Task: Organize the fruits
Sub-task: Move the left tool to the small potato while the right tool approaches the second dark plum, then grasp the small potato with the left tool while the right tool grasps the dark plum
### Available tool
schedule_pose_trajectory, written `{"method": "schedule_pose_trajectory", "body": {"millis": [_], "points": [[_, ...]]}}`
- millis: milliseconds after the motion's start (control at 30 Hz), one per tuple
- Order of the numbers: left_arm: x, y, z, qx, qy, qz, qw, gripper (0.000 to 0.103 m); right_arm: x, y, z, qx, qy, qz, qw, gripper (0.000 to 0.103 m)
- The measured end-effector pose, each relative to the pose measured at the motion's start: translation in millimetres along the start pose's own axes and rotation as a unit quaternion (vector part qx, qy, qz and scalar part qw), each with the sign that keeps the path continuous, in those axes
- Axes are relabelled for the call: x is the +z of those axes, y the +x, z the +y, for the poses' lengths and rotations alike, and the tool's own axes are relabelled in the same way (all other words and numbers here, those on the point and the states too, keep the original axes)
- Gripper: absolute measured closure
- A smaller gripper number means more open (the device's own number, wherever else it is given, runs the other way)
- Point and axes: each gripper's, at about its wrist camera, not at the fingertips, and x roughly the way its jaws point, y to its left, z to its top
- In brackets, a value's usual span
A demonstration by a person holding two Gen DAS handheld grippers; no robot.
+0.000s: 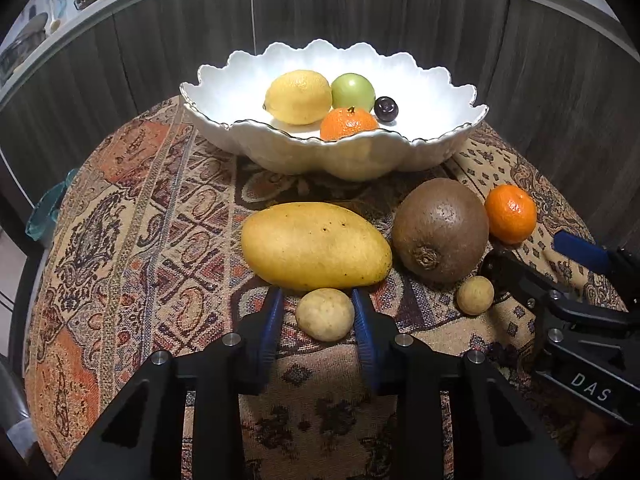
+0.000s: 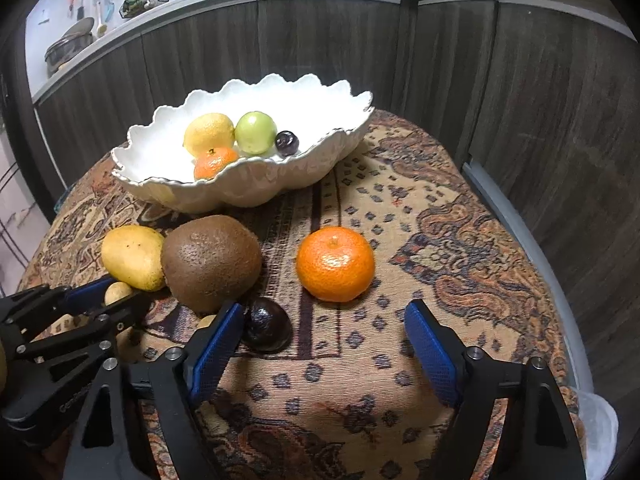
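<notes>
A white scalloped bowl (image 1: 280, 152) (image 2: 256, 188) holds a lemon (image 1: 298, 97), a green fruit (image 1: 353, 86), a tangerine (image 1: 348, 124) and a dark plum (image 1: 386, 109). On the cloth lie a yellow mango (image 1: 316, 246), a brown kiwi (image 1: 440, 230) (image 2: 211, 262), a tangerine (image 1: 511, 213) (image 2: 335, 264), a small tan fruit (image 1: 475, 295) and a dark plum (image 2: 266, 324). My left gripper (image 1: 318, 302) stands around a small round tan fruit (image 1: 325, 314), fingers at its sides, right one touching. My right gripper (image 2: 324, 320) is open, just short of the tangerine, its left finger beside the plum.
The fruits lie on a round table under a patterned cloth (image 1: 160, 240) (image 2: 440, 240). Dark wood cabinet fronts (image 1: 320, 12) stand close behind. The table edge curves off to the right (image 2: 532, 264). The right gripper's body (image 1: 568, 312) crowds the left view's right side.
</notes>
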Motion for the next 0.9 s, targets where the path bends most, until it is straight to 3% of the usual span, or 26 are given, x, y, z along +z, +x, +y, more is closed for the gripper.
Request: {"method": "schedule_pose_trajectory", "body": {"millis": [67,200,633,767,833,900], "points": [[1,0,2,-0.006,-0.006,0.000,1.0000,0.068,1,2,2,0.009,0.001,0.005,1.000,0.026],[3,-1,5,-0.015,-0.012,-0.001,0.9998,0.070,3,5,8,0.028,-0.001,0.010,1.000,0.045],[3,-4,5,-0.021,-0.015,-0.004,0.9997,0.076,3,11,11,0.028,-0.002,0.029,0.999,0.048],[3,-4,6,-0.023,-0.017,-0.004,0.9996,0.076,-2,18,18,0.039,-0.007,0.043,0.998,0.054],[3,-5,5,-0.023,-0.016,-0.004,0.9996,0.076,-2,16,19,0.044,-0.007,0.038,0.998,0.070],[3,-5,5,-0.023,-0.015,-0.004,0.9996,0.076,-2,15,18,0.050,-0.004,0.038,0.998,0.074]]}}
